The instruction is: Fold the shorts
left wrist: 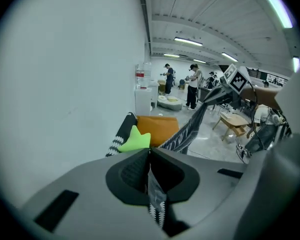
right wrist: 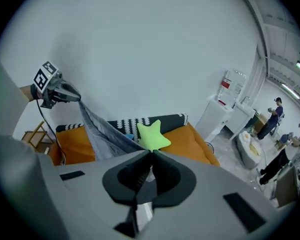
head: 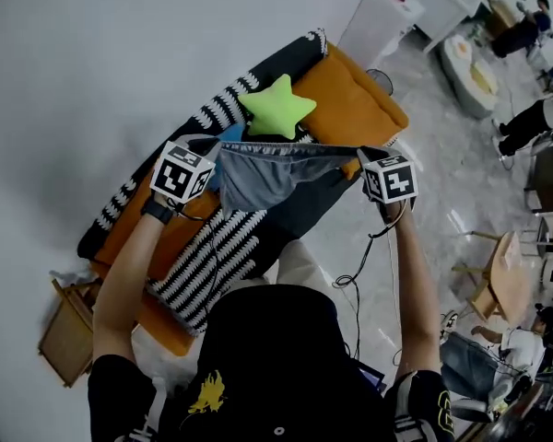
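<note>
The head view shows the shorts [head: 263, 175] stretched above the sofa [head: 355, 109]. The gripper views show the left tool [left wrist: 150, 153] and right tool [right wrist: 151, 155] clamped on them.

The shorts [head: 267, 178] are thin grey cloth, smooth with a faint sheen. The strip pinched in my left gripper [left wrist: 150, 151] shows a black-and-white print. That gripper and my right gripper [right wrist: 151, 154] are matt grey plastic with dull black pads. The sofa [head: 355, 109] is matt orange cloth under a knitted-looking striped throw [head: 212, 247]. The green star cushion [head: 276, 107] looks plush. The floor [head: 442, 173] is glossy, possibly polished stone. The wall [head: 92, 63] is matt white.
</note>
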`<move>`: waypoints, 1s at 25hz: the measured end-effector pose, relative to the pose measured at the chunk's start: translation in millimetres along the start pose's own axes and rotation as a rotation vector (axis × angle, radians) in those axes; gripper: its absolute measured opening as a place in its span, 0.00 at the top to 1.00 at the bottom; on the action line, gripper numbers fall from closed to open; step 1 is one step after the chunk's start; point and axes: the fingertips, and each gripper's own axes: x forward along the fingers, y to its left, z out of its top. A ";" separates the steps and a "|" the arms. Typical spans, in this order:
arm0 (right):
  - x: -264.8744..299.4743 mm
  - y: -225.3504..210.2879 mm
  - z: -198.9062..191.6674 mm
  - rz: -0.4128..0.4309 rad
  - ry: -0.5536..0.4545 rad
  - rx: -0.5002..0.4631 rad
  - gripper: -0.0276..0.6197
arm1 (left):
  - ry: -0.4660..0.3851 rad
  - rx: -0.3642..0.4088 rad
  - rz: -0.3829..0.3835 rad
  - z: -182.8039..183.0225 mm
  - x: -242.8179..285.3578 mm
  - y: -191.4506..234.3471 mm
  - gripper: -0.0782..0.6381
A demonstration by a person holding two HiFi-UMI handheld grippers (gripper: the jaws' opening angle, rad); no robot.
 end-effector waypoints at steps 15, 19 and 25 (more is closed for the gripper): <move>13.8 -40.4 -10.5 0.031 0.148 0.072 0.91 | 0.136 0.209 -0.076 42.4 70.8 14.7 0.86; 39.5 -58.7 -2.9 0.022 0.178 0.061 0.91 | 0.193 0.245 -0.073 52.3 105.9 32.6 0.86; 62.8 -95.1 20.4 -0.010 0.180 0.048 0.91 | 0.158 0.251 -0.043 103.6 142.3 58.5 0.86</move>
